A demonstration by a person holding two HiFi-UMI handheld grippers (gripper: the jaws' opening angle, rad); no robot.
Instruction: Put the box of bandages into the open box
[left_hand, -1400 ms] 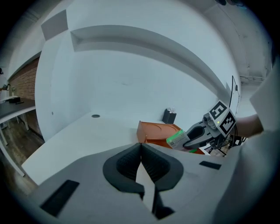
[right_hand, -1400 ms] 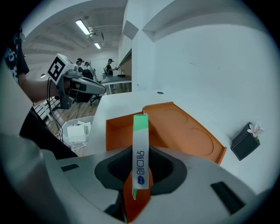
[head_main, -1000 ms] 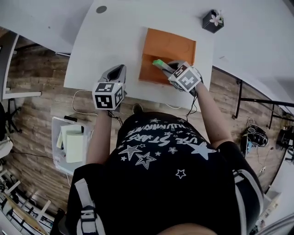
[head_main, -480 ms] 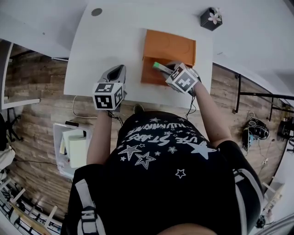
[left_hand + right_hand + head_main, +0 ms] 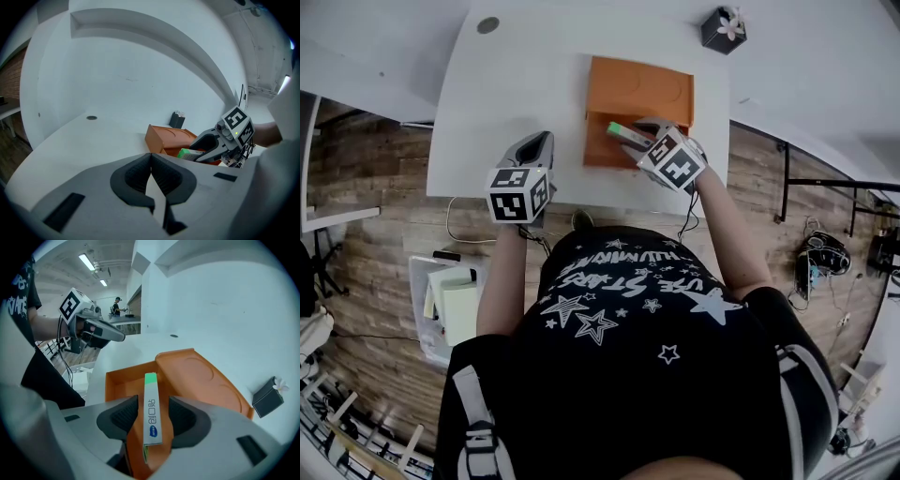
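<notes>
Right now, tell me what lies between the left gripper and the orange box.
Nothing: bare table separates left gripper from orange box, per head view.

- The box of bandages (image 5: 151, 413): a slim, long white carton with a green far end and a blue mark near its near end. It stands on its narrow edge and points lengthwise into the open box, green end foremost. It sits between the jaws of the right gripper (image 5: 152, 416), which are opening, and a gap shows on each side of the carton. Whether its lower edge touches the floor of the box cannot be told.
- The open box (image 5: 637, 89): orange, shallow and rectangular, with its lid swung back on the far side. The lid's inner face shows curved embossed lines. The box rests on the white table (image 5: 534, 94), near its front edge.
</notes>
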